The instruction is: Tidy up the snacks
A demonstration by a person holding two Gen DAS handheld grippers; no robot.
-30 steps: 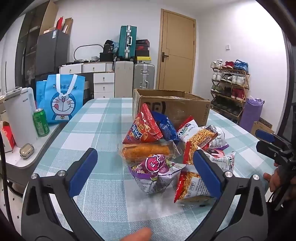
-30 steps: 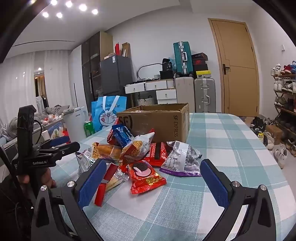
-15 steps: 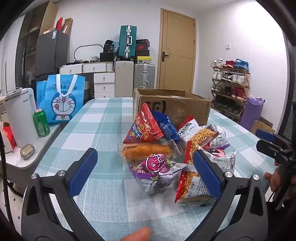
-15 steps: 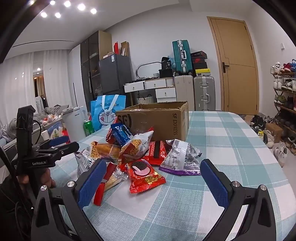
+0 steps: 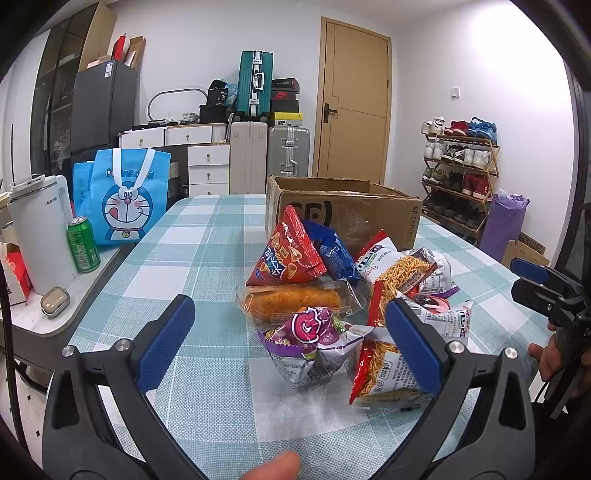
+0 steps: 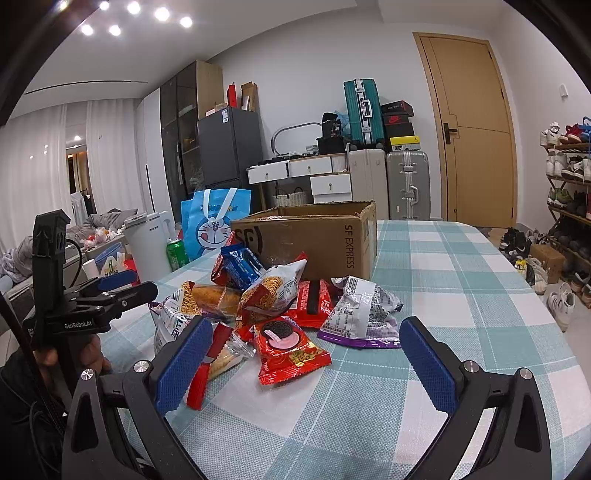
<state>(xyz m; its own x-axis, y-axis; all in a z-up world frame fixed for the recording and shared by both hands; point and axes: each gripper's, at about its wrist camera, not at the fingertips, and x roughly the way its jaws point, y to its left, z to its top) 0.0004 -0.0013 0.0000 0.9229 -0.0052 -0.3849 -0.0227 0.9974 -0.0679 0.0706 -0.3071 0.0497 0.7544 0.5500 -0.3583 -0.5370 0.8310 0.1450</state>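
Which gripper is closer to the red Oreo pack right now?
Right. The right gripper hangs open just in front of the red Oreo pack; the left gripper is across the pile, facing the purple snack bag.

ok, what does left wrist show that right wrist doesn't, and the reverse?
Left wrist only: purple snack bag's front, small case on the side table, purple bin by the shoe rack.
Right wrist only: red Oreo pack, ceiling spotlights, curtains.
Both: SF Express box, Doraemon bag, green can, both hand-held grippers open: left, right.
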